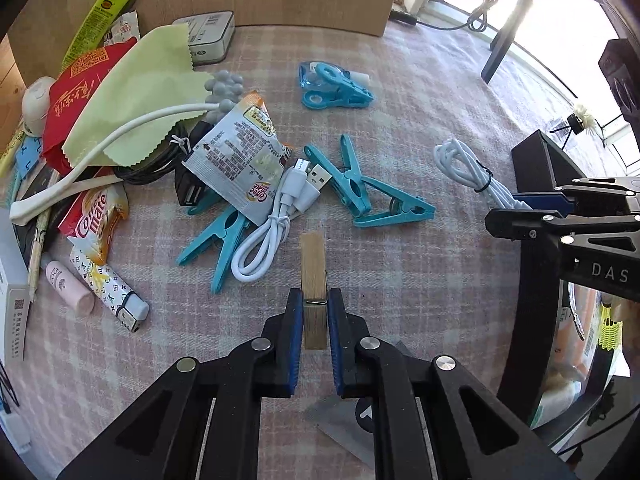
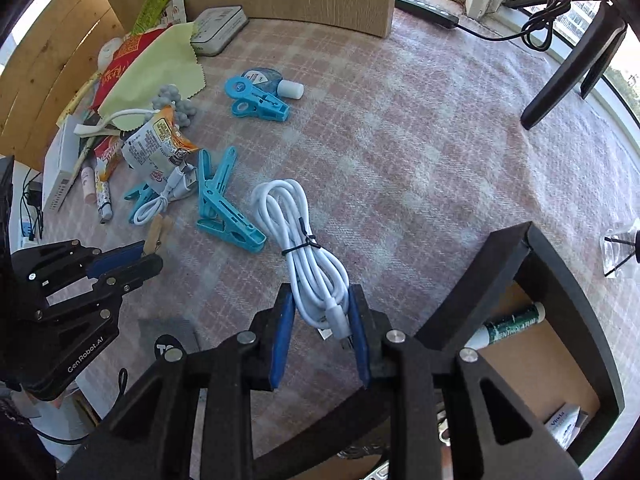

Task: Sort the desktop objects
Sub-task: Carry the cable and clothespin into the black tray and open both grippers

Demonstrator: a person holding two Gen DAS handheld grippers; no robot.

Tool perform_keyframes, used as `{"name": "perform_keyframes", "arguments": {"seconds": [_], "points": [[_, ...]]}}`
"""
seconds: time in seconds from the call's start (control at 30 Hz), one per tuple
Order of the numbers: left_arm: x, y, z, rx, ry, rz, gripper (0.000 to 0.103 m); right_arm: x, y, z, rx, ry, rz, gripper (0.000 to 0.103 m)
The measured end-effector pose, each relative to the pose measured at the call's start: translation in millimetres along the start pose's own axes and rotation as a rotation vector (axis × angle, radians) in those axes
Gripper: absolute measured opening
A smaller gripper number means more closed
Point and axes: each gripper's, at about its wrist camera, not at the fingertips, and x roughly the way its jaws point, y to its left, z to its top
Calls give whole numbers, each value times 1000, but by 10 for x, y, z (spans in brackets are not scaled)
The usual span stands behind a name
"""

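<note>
Wooden clothespin (image 1: 313, 280) stands clamped between the blue pads of the left gripper (image 1: 314, 308), its far end reaching out past the fingertips above the checked tablecloth (image 1: 420, 120). The right gripper (image 2: 320, 312) is clenched on the near end of a bundled white cable (image 2: 304, 240), whose plugs sit between the pads. The clutter pile's lower layers are hidden under a green cloth (image 1: 136, 92). A black organizer (image 2: 560, 280) holds a green-labelled tube (image 2: 512, 326); its other contents are cut off.
</note>
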Motion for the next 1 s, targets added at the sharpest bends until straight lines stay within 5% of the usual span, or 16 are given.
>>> {"name": "perform_keyframes", "arguments": {"seconds": [0.4,0.73,1.0], "points": [[-584,-724,-284,167,-69,-100,11,-809,-484,-657,96,-98,12,26],[-719,-1593,-662,342,-56,-174,11,-856,-1097,-1003,231,-113,-51,26],[-732,-1876,-824,399,-49,-185,11,-881,-1366,-1273,277,-101,-74,28]]}}
